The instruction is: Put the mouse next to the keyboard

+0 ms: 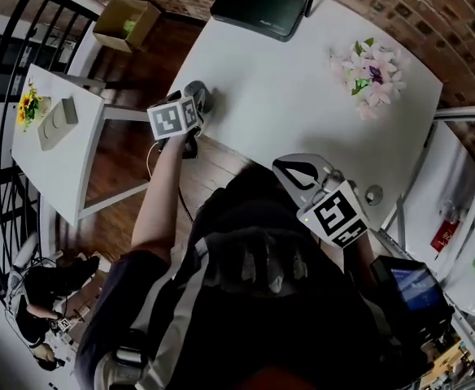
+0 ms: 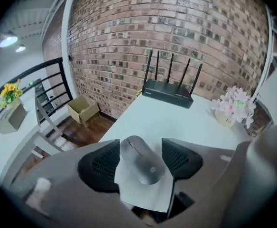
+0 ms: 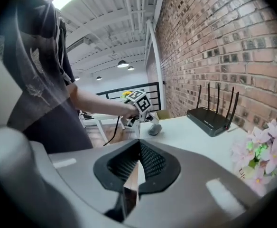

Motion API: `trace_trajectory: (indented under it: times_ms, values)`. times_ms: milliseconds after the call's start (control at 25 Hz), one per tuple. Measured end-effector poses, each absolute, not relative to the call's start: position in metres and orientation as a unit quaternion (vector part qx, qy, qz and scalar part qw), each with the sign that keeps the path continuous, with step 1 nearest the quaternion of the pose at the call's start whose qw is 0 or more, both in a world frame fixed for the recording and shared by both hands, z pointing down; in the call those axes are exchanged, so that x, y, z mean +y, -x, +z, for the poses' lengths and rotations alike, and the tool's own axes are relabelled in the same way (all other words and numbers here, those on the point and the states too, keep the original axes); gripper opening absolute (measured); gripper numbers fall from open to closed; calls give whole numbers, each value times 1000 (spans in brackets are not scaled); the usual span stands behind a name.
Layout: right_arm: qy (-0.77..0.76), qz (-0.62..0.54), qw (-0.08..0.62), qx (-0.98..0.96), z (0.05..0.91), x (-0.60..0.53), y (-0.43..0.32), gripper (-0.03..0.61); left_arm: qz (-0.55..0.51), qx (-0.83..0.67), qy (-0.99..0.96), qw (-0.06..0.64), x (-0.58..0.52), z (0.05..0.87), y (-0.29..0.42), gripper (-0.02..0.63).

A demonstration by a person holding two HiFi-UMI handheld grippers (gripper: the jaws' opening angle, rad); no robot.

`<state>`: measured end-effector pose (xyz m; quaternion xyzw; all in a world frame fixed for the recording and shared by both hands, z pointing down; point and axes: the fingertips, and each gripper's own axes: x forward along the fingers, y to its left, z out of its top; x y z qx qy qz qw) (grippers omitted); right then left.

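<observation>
Left gripper view has it dead centre: the grey oval computer mouse (image 2: 141, 163) lies flat on the white table (image 2: 176, 120), close to that table's near-left edge, right between the jaws of the left gripper (image 2: 139, 151). Those jaws are spread wide, one black ribbed pad along each long side of the mouse. There's a clear sliver of table on the right side, and the left pad looks just beside the shell, so nothing is pinched yet.

Which way does it point? The scroll-wheel end faces away from the gripper and leans a little left. The rounded tail with the small logo sits nearest the camera. So the long axis runs roughly along the gripper's own line, slightly skewed.

My read: this is the pick-up step, approach made and grasp not yet taken. The next move calls for squeezing in on those two long flanks, squarely, since the smooth curved shell could squirt out forward.

Over to the right gripper (image 3: 139, 146): its jaws are pressed together with nothing between them, and it is held well back from the action.

Further up the table stand a black flat router with four antennas (image 2: 168, 93) and a pink flower posy (image 2: 233, 106). No keyboard shows in any view, so where to set the mouse down can't be told.
</observation>
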<state>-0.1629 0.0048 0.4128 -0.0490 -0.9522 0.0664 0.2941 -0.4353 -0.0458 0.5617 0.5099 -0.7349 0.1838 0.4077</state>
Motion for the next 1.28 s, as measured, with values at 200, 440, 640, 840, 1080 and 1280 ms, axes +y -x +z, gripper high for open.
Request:
trace_trajectory:
  times_ms: [200,440,640,840,1080,1280]
  values:
    - [76,74,309,-945,425,3,152,6,227,-755,-461,407,-46,580,454,298]
    - [99,81,318,-939,431,10,159,6,197,-756,-443,440,-47,600,451,299]
    - [94,78,328,-937,432,13,175,6,202,-746,-457,441,-53,604,448,298]
    - [73,88,331,-937,432,7,194,6,211,-729,-498,420,-60,604,445,298]
    - [66,76,341,-935,434,4,210,6,247,-683,-558,401,-57,604,445,293]
    - [50,80,347,-933,433,0,216,6,259,-652,-590,400,-45,603,459,291]
